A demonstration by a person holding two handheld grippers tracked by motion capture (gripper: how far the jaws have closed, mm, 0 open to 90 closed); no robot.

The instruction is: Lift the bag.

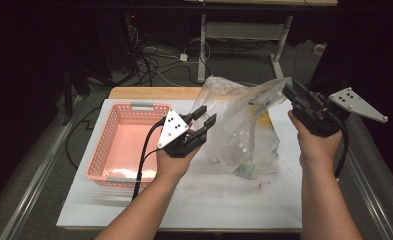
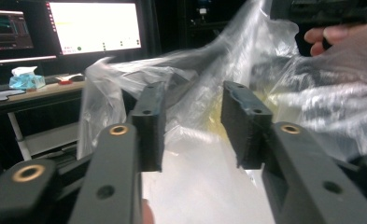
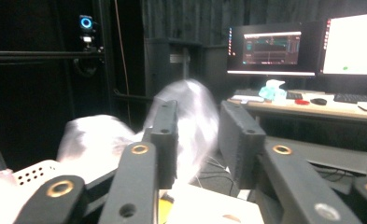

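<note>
I see the clear plastic bag (image 1: pixel 244 125) standing mid-table, right of the pink basket (image 1: pixel 121 145). My left gripper (image 1: pixel 204 122) sits just beside the bag's left side, jaws apart and empty. My right gripper (image 1: pixel 290 91) meets the bag's top right edge; whether it grips, I cannot tell.

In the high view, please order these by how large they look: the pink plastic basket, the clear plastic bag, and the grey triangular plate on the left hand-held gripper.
1 and 2. The pink perforated plastic basket and the crumpled clear plastic bag cover similar areas; I cannot rank them, and the raised bag is nearer the camera.
3. The grey triangular plate on the left hand-held gripper is clearly smallest.
</note>
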